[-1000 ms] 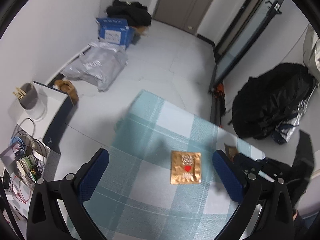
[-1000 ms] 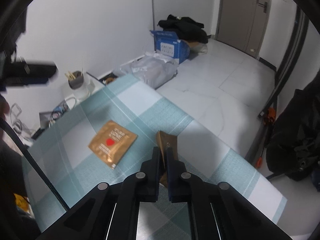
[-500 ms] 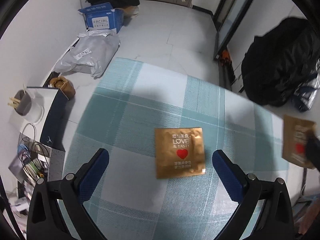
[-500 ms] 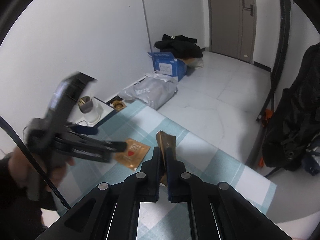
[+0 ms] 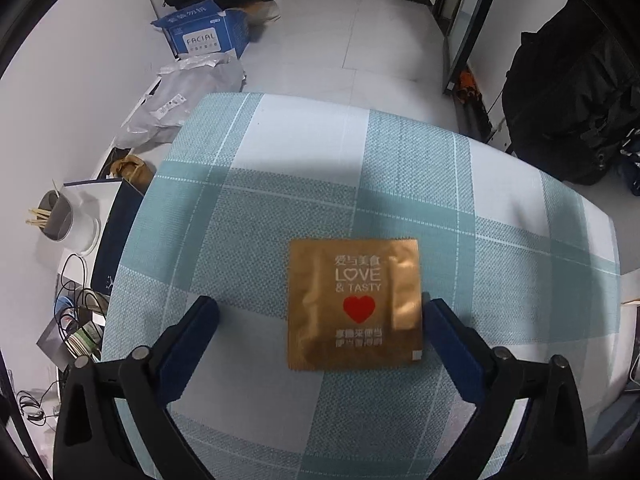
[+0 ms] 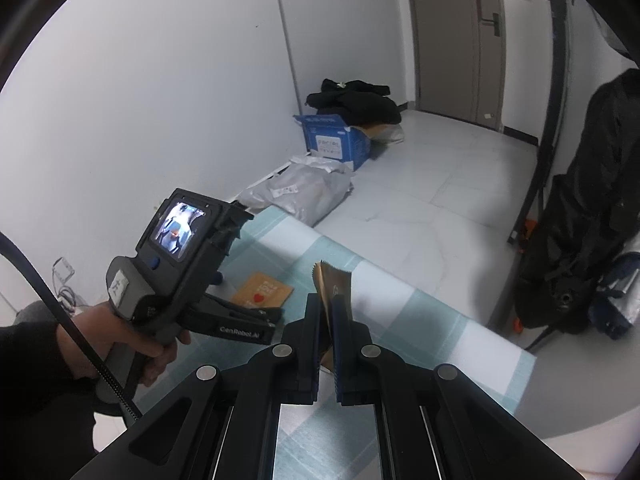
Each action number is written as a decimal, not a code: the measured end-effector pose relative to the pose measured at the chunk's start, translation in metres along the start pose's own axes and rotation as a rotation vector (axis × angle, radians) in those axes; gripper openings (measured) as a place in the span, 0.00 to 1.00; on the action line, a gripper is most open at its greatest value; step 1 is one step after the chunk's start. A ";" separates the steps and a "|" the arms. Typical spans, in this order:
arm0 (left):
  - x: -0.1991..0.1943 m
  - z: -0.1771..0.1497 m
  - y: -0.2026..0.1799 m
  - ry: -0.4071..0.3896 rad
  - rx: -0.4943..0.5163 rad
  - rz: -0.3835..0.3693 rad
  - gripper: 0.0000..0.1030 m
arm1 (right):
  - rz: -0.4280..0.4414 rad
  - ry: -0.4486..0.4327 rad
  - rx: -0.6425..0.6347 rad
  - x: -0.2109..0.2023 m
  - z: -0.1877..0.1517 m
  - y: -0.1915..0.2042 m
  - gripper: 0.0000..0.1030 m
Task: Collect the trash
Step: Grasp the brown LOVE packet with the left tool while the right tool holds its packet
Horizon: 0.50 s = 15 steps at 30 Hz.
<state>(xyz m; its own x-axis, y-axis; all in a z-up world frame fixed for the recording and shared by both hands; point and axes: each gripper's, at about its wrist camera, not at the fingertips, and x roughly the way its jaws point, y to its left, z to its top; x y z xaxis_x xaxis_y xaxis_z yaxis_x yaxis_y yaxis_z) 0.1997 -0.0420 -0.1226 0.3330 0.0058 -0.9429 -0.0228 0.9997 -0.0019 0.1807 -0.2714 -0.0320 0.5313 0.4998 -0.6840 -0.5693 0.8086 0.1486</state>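
A gold foil packet [image 5: 354, 304] with a red heart lies flat on the teal checked tablecloth [image 5: 280, 152]. My left gripper [image 5: 320, 312] points steeply down over it, its jaws wide and closing. The packet sits between the blue pads [image 5: 444, 332], close to the right one, and neither pad presses on it. In the right wrist view the same packet [image 6: 264, 290] shows under the left gripper [image 6: 248, 296], which a hand [image 6: 132, 344] holds. My right gripper [image 6: 328, 312] is shut on a second gold packet [image 6: 332, 284], held upright above the cloth [image 6: 400, 320].
Beyond the table's far edge on the floor are a blue carton [image 5: 204, 36], grey mailing bags [image 5: 176, 108] and a big black bag [image 5: 572, 92]. Left of the table stands a low shelf with a cup of sticks [image 5: 56, 216] and loose cables [image 5: 76, 312].
The left gripper has sunk and tipped down onto the flat packet, which now fills the gap between its fingers. The right gripper has risen with its packet, and the left gripper has come into its view.
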 end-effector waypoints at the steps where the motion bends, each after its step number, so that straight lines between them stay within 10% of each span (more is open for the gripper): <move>1: -0.001 0.000 -0.001 -0.007 -0.001 0.000 0.90 | -0.001 -0.001 0.003 -0.001 -0.001 -0.002 0.04; 6: -0.009 -0.002 -0.016 -0.033 0.083 -0.020 0.44 | -0.008 -0.020 0.020 -0.014 -0.003 -0.006 0.04; 15: -0.016 -0.006 0.005 -0.027 -0.023 -0.197 0.08 | -0.004 -0.049 0.063 -0.039 -0.020 0.006 0.04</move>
<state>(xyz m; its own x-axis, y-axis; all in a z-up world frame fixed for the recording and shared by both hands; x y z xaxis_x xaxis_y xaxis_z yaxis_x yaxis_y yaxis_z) 0.1886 -0.0375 -0.1095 0.3586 -0.1893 -0.9141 0.0240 0.9808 -0.1937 0.1445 -0.2922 -0.0190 0.5640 0.5101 -0.6494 -0.5277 0.8275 0.1918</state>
